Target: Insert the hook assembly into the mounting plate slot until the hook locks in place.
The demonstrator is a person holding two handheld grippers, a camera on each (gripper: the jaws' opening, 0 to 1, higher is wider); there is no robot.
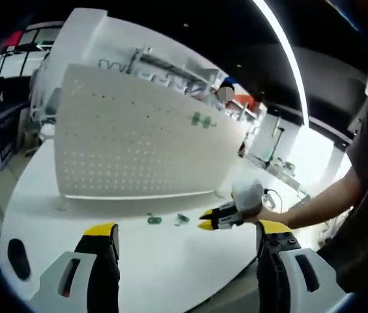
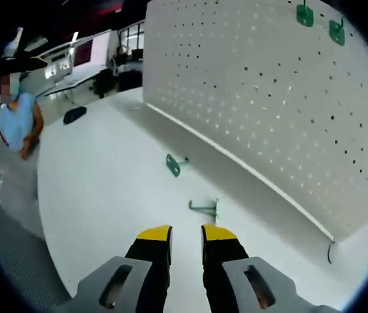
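Two hooks (image 2: pixel 204 208) on wht table (image 2: pixel 99 195)

A pegboard panel (image 2: pixel 275 98) stands upright on the surface (image 2: pixel 105 195), with two hooks (image 2: pixel 305 14) already mounted side by side high on its face. Two loose hooks lie on the surface in front of the panel's base, apart from each other: one (image 2: pixel 173 164) farther off, the other (image 2: pixel 206 208) just ahead of the right claw (image 2: pixel 186 236), not touching it.
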